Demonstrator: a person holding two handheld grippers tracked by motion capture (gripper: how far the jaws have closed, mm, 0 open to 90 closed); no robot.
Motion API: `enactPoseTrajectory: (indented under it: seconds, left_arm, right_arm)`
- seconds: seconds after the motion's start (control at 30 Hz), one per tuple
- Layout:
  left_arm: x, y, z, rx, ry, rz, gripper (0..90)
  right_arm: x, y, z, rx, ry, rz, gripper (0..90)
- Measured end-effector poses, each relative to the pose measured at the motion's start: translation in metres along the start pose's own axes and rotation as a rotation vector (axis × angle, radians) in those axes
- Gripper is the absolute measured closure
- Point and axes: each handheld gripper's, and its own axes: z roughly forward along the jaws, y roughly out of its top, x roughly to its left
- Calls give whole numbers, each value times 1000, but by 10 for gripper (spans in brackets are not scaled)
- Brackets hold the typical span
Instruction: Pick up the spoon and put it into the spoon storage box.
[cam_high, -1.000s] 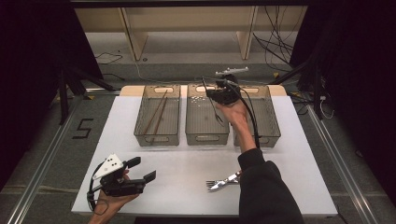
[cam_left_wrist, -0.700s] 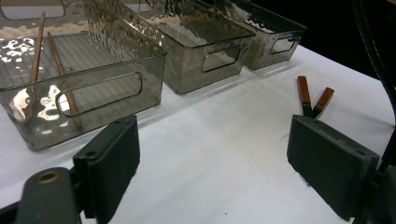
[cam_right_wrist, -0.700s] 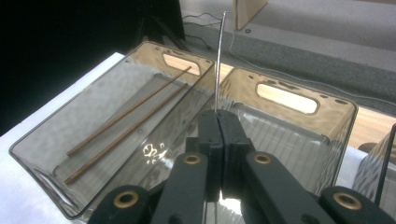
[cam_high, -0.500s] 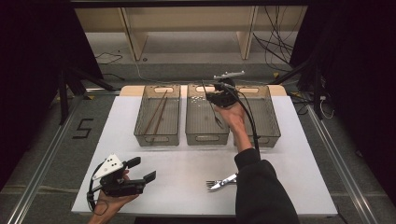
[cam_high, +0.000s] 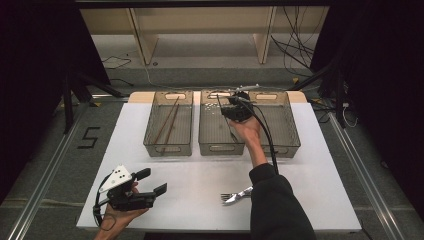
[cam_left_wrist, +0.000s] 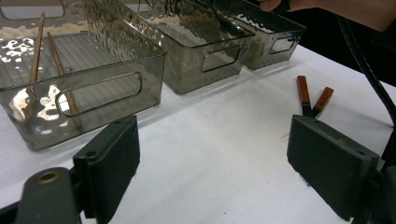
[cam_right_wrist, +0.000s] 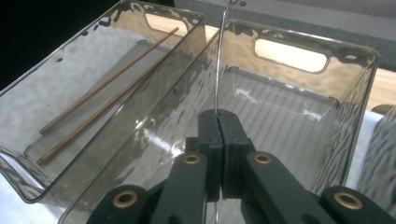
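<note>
The left gripper (cam_high: 150, 182) sits low at the near edge of the white bench (cam_high: 200, 170), held in a hand (cam_high: 117, 216). Its two black jaws stand wide apart and hold nothing. It is well apart from the middle bin (cam_high: 218, 145), nearer to the person and off to the left.

A fork (cam_high: 236, 196) lies flat on the bench, near the front of the middle bin and closer to the person. Two brown handles (cam_left_wrist: 312, 95) show in the left gripper view, lying on the bench past the jaw on the right of that view.

Three see-through bins stand in a row farther back. The left bin (cam_high: 167, 146) is just beside the middle bin. Two brown chopsticks (cam_high: 167, 122) lie inside the left bin. The right bin (cam_high: 286, 135) stands on the other side of the middle bin.

The right gripper (cam_high: 236, 107) is up over the middle bin, near the wall it shares with the right bin. Its jaws are pressed tight together on a thin shiny metal utensil (cam_right_wrist: 219, 60). The utensil sticks out from the jaws toward the far end of the middle bin. Which kind of utensil it is cannot be told. A black cable (cam_high: 267, 140) runs from the right gripper back along the arm.
</note>
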Motion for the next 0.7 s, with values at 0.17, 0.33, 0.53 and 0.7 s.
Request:
enactPoseTrajectory:
  seconds: [0.17, 0.33, 0.53, 0.7]
  left_arm:
    - [0, 0, 0, 0, 0, 0, 166]
    - [0, 0, 0, 3, 2, 1, 166]
    - [1, 0, 0, 3, 1, -1, 166]
    - [1, 0, 0, 4, -1, -3, 166]
  right_arm:
    - [0, -4, 3, 19, -26, 9, 887]
    - [-1, -5, 4, 31, -41, 29, 751]
    - [-1, -3, -4, 14, -6, 30, 630]
    - [-2, -1, -16, 15, 20, 23, 508]
